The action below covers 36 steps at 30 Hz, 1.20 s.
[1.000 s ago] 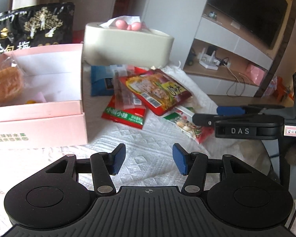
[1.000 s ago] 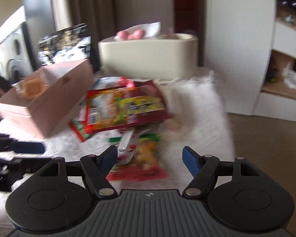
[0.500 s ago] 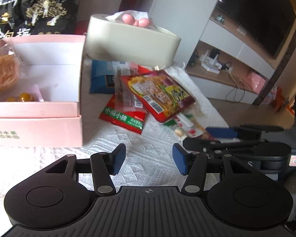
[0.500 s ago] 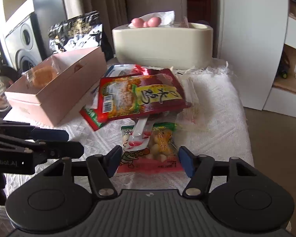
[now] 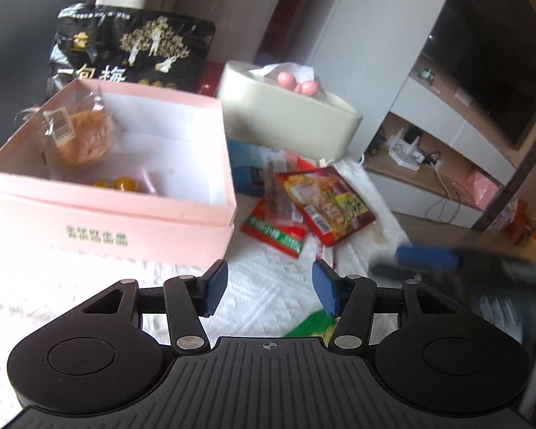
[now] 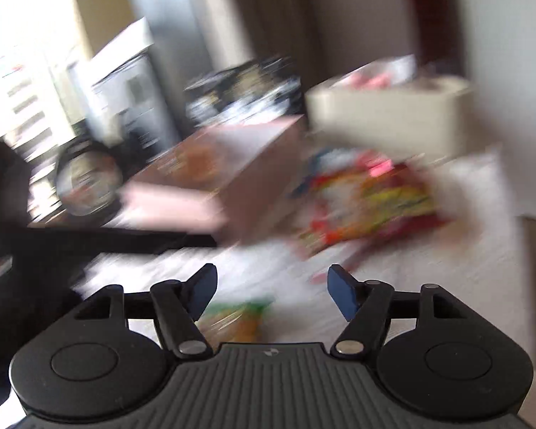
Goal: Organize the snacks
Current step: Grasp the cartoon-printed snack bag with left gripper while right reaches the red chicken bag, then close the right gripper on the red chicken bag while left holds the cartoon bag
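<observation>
the left claw [image 5: 269, 291] is seen with its blue pads parted and nothing between them, poised above the white textured cloth [image 5: 275, 304] that covers the counter. the right claw [image 6: 271, 295] is likewise seen apart and empty; its jaws have just been opening wider, and only the cloth and the top of a green and orange snack packet [image 6: 237, 321] lying below it appear in the gap, the pads not pressing on it. in the left view a green corner of a packet [image 5: 311, 325] is seen just behind the right pad, and it cannot be told whether it is the same packet.

a pink box [image 5: 125, 193] is placed open on the counter at the left. inside it a wrapped golden pastry [image 5: 78, 136] is leaned in the far left corner, and two small yellow sweets [image 5: 116, 183] are laid near the front wall. a black bag with gold trees [image 5: 132, 53] is stood upright behind the box. a cream tissue box [image 5: 289, 118], topped by two pink balls, is set to the right of the pink box.

between these and the claws, loose snacks are heaped on the cloth: a red packet with a yellow panel [image 5: 325, 207], overlapping a red and green packet [image 5: 275, 236], with a blue packet [image 5: 248, 168] behind them, just beside the pink box. the right view is heavily blurred; the same heap is made out there only as red and yellow colour [image 6: 368, 203].

the right claw is glimpsed at the right edge of the left view as a blurred blue pad.
</observation>
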### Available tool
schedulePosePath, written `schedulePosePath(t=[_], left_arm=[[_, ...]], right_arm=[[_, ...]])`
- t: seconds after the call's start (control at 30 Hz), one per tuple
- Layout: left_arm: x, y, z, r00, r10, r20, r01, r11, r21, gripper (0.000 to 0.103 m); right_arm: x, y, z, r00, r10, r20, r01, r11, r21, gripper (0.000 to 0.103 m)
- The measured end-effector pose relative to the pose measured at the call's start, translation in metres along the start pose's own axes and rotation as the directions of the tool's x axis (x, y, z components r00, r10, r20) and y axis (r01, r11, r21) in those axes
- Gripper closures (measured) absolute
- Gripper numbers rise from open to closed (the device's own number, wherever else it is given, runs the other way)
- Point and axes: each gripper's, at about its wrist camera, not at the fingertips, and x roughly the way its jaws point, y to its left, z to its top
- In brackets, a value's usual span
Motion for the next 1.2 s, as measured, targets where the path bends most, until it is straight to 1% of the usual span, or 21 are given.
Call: schedulePosePath(t=[0.07, 0.1, 0.17, 0.2, 0.3, 0.33, 0.37, 0.4, 0.43, 0.5, 0.6, 0.7, 0.77, 0.83, 0.9, 0.93, 0.97, 1.03, 1.1, 1.13, 1.2], left_arm=[[0.0, -0.003, -0.004, 1.0, -0.016, -0.014, 0.016, 1.0, 0.0, 0.045], [0.0, -0.007, -0.006, 0.999, -0.028, -0.018, 0.028, 1.0, 0.007, 0.045], [-0.001, -0.017, -0.012, 0.999, -0.046, -0.029, 0.047, 0.998, 0.042, 0.045], [-0.001, -0.021, -0.015, 0.998, -0.051, -0.035, 0.053, 0.996, 0.065, 0.045], [0.002, -0.029, -0.023, 0.997, -0.053, -0.056, 0.058, 0.993, 0.101, 0.045], [0.003, -0.028, -0.024, 0.997, -0.053, -0.06, 0.058, 0.994, 0.093, 0.045], [0.004, -0.027, -0.025, 0.997, -0.051, -0.063, 0.056, 0.995, 0.084, 0.045], [0.004, -0.026, -0.027, 0.997, -0.048, -0.065, 0.053, 0.996, 0.077, 0.045], [0.004, -0.026, -0.028, 0.997, -0.048, -0.066, 0.053, 0.996, 0.076, 0.045], [0.003, -0.027, -0.03, 0.996, -0.048, -0.07, 0.054, 0.995, 0.086, 0.045], [0.003, -0.033, -0.034, 0.996, -0.045, -0.079, 0.054, 0.991, 0.122, 0.045], [0.002, -0.042, -0.038, 0.995, -0.047, -0.084, 0.06, 0.986, 0.157, 0.045], [0.002, -0.047, -0.04, 0.995, -0.049, -0.082, 0.063, 0.983, 0.175, 0.045], [0.004, -0.052, -0.041, 0.995, -0.047, -0.082, 0.062, 0.98, 0.188, 0.045], [0.007, -0.06, -0.042, 0.996, -0.038, -0.084, 0.055, 0.975, 0.215, 0.045], [0.007, -0.064, -0.044, 0.996, -0.031, -0.084, 0.05, 0.97, 0.237, 0.045], [0.008, -0.069, -0.046, 0.996, -0.025, -0.087, 0.047, 0.964, 0.262, 0.045], [0.009, -0.075, -0.049, 0.996, -0.005, -0.093, 0.034, 0.95, 0.31, 0.045], [0.008, -0.079, -0.053, 0.996, 0.038, -0.085, -0.004, 0.929, 0.369, 0.044], [0.007, -0.079, -0.055, 0.995, 0.059, -0.079, -0.023, 0.919, 0.393, 0.042], [0.005, -0.074, -0.056, 0.993, 0.086, -0.076, -0.047, 0.906, 0.42, 0.042]], right_arm=[[0.006, -0.012, 0.006, 0.995, -0.098, 0.023, 0.097, 0.994, 0.05, 0.031], [0.012, -0.022, 0.01, 0.99, -0.141, 0.019, 0.139, 0.985, 0.103, 0.031], [0.025, -0.04, 0.015, 0.984, -0.178, -0.028, 0.18, 0.958, 0.223, 0.031], [0.033, -0.049, 0.016, 0.985, -0.161, -0.058, 0.171, 0.943, 0.286, 0.031], [0.056, -0.066, 0.015, 0.993, -0.049, -0.109, 0.092, 0.897, 0.433, 0.031], [0.063, -0.07, 0.016, 0.993, -0.036, -0.116, 0.086, 0.882, 0.463, 0.031], [0.067, -0.07, 0.017, 0.994, -0.047, -0.099, 0.088, 0.877, 0.472, 0.032], [0.069, -0.068, 0.018, 0.995, -0.064, -0.083, 0.095, 0.878, 0.469, 0.042], [0.069, -0.068, 0.02, 0.995, -0.071, -0.077, 0.098, 0.882, 0.461, 0.063], [0.07, -0.07, 0.023, 0.995, -0.067, -0.079, 0.095, 0.89, 0.446, 0.076], [0.061, -0.072, 0.023, 0.997, -0.031, -0.075, 0.059, 0.91, 0.41, 0.083], [0.041, -0.084, 0.016, 0.995, -0.04, -0.096, 0.073, 0.923, 0.377, 0.09], [0.023, -0.094, 0.01, 0.992, -0.08, -0.099, 0.11, 0.932, 0.347, 0.091], [0.011, -0.1, 0.006, 0.983, -0.159, -0.089, 0.178, 0.939, 0.295, 0.09], [0.003, -0.101, 0.005, 0.964, -0.257, -0.068, 0.266, 0.935, 0.233, 0.089], [-0.001, -0.102, 0.005, 0.955, -0.291, -0.053, 0.296, 0.928, 0.226, 0.086], [-0.004, -0.103, 0.005, 0.954, -0.298, -0.038, 0.299, 0.926, 0.229, 0.081], [-0.005, -0.105, 0.003, 0.96, -0.281, -0.018, 0.276, 0.927, 0.255, 0.055], [-0.002, -0.106, 0.0, 0.963, -0.271, 0.0, 0.26, 0.923, 0.286, 0.049], [0.0, -0.105, -0.001, 0.964, -0.265, 0.006, 0.251, 0.922, 0.293, 0.049], [0.004, -0.101, -0.006, 0.964, -0.266, 0.011, 0.251, 0.922, 0.295, 0.049]])
